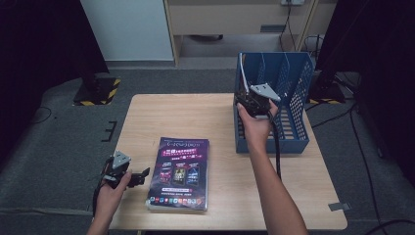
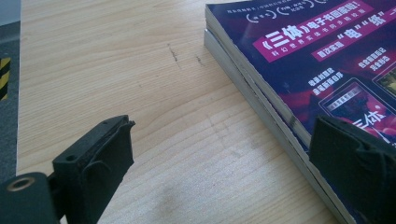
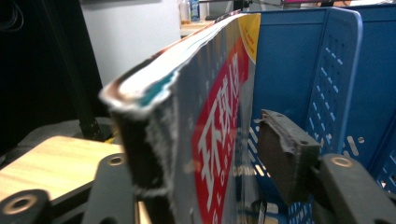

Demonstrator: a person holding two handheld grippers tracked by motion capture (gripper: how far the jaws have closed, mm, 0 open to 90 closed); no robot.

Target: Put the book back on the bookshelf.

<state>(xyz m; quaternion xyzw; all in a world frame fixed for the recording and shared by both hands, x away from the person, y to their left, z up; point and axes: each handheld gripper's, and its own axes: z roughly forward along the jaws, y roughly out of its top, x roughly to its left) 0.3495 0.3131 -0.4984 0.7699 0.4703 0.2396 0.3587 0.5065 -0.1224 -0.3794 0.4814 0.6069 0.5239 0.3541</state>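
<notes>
A dark purple magazine (image 1: 178, 171) lies on top of a second one (image 2: 261, 105) at the front middle of the wooden table (image 1: 161, 112). My left gripper (image 1: 138, 177) hovers just left of that stack, open and empty; in the left gripper view (image 2: 224, 128) one jaw overlaps the stack's edge. My right gripper (image 1: 254, 100) is at the left end of the blue file rack (image 1: 293, 78). A thick magazine (image 3: 215, 140) with a red cover band stands upright between its jaws. The right pad (image 3: 285, 154) stands a little off the cover, so the gripper (image 3: 196, 140) is open.
The rack (image 3: 336, 70) has perforated dividers and sits at the table's back right corner. Black cables trail over the grey floor on the right. A yellow-and-black striped base (image 1: 98, 90) stands on the floor beyond the table's left side.
</notes>
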